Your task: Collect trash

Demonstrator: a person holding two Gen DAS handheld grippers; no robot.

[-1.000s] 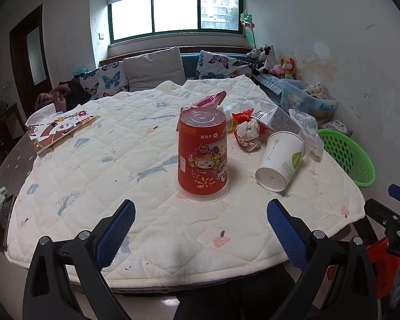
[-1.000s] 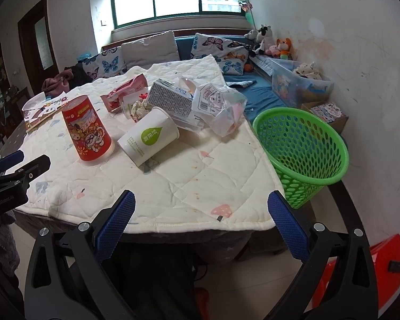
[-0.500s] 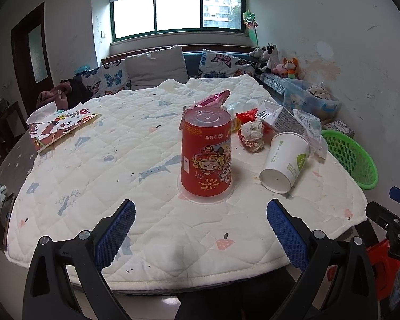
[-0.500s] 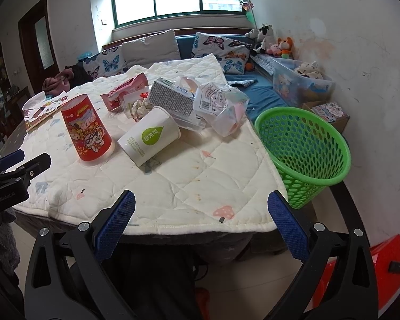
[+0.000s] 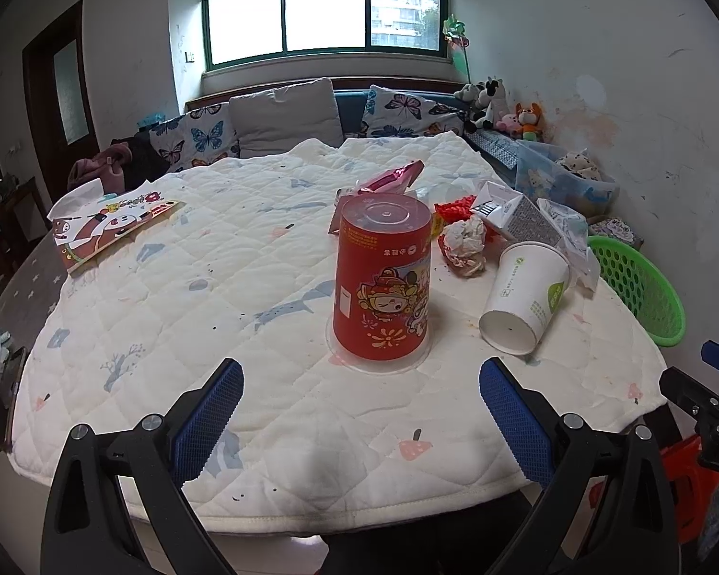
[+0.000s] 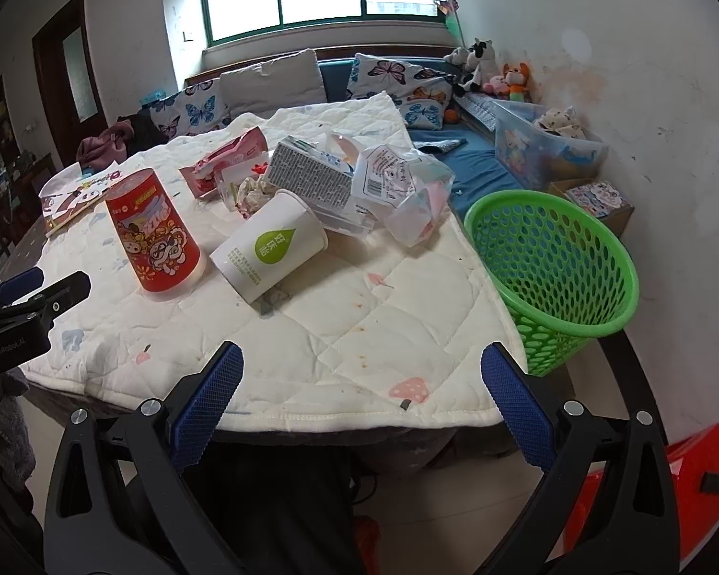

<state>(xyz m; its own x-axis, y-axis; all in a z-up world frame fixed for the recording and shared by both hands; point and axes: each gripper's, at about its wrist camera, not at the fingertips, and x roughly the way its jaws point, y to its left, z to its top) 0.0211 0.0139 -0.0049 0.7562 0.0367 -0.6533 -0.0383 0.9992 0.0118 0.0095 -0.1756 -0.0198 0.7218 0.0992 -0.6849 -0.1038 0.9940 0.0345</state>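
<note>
An upturned red cup (image 5: 382, 278) (image 6: 152, 235) stands on the quilted table (image 5: 168, 287). A white paper cup (image 5: 525, 297) (image 6: 268, 251) lies on its side to its right. Behind are a crumpled wad (image 5: 464, 239), a grey-white carton (image 6: 311, 177), a clear plastic bag (image 6: 407, 191) and a pink wrapper (image 6: 227, 158). A green basket (image 6: 551, 268) (image 5: 637, 287) stands off the table's right edge. My left gripper (image 5: 362, 412) is open and empty, just short of the red cup. My right gripper (image 6: 362, 383) is open and empty at the table's near edge.
A picture book (image 5: 110, 220) lies at the table's far left. A phone (image 5: 9, 397) sits at the left edge. A cushioned bench (image 5: 283, 115) and a clear storage box (image 6: 546, 143) stand behind. A red object (image 6: 647, 479) is on the floor at the right.
My left gripper has moved slightly closer to the red cup. My right gripper has barely shifted. Nothing on the table has moved.
</note>
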